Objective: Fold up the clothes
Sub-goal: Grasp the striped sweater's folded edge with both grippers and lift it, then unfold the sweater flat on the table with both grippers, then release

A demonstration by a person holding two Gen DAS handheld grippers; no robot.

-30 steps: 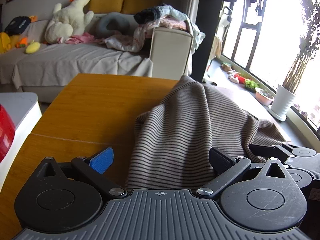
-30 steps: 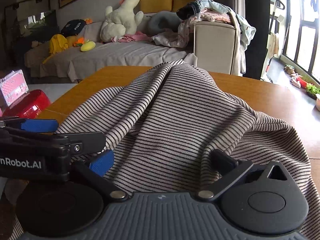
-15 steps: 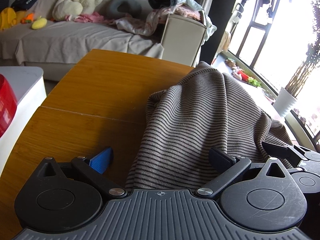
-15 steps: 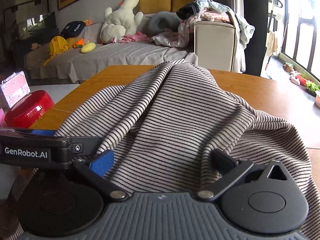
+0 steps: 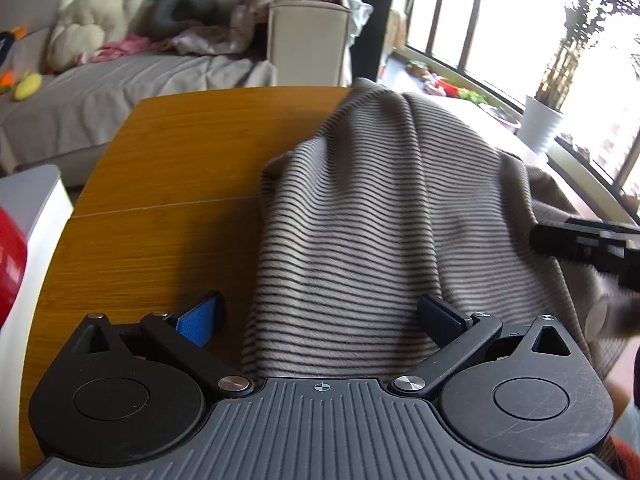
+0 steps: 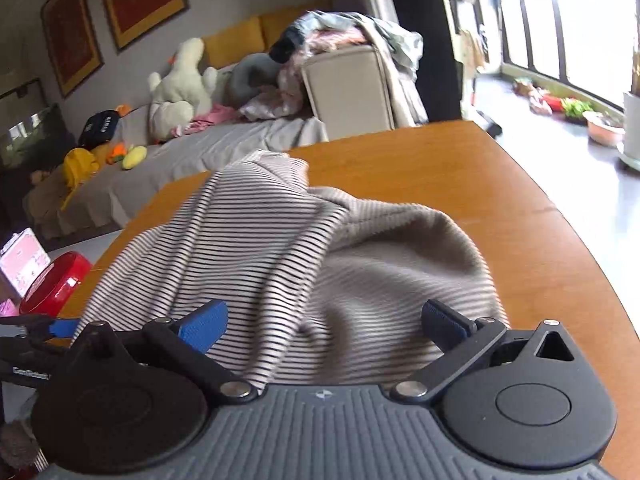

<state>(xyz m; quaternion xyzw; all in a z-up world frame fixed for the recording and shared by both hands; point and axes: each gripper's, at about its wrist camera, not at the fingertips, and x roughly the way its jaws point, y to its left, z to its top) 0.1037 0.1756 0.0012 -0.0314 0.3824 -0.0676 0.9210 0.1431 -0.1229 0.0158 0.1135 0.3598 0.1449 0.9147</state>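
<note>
Nearest to us in the left wrist view, the left claw [image 5: 320,320] stands with its jaws spread wide, the striped garment [image 5: 384,216] bunched in the gap between them; the blue pad [image 5: 202,318] on one side sits clear of the cloth, over bare wood, while the dark finger opposite is just beside a fold, so nothing is pinched. In the right wrist view we see the right claw [image 6: 324,320] likewise spread wide, with the striped garment [image 6: 304,256] heaped between its fingers and running up to the claw body; whether either finger touches the fabric we cannot tell. The garment lies on the wooden tabletop [image 5: 168,168], rumpled and raised into a ridge, one part turned over so that a paler, fainter-striped side shows toward the right claw; bare tabletop [image 6: 500,184] lies around it. At the right edge of the left view the other claw's dark, blurred body reaches in over the cloth; at the left edge of the right view the left claw's body appears. Just off the tabletop stands a red container [image 6: 56,284]; farther back we see a grey sofa [image 6: 224,148] with a cream plush toy [image 6: 180,84] and a heap of clothes [image 6: 344,36] on its armrest; beyond, bright windows and a white plant pot [image 5: 538,124].
</note>
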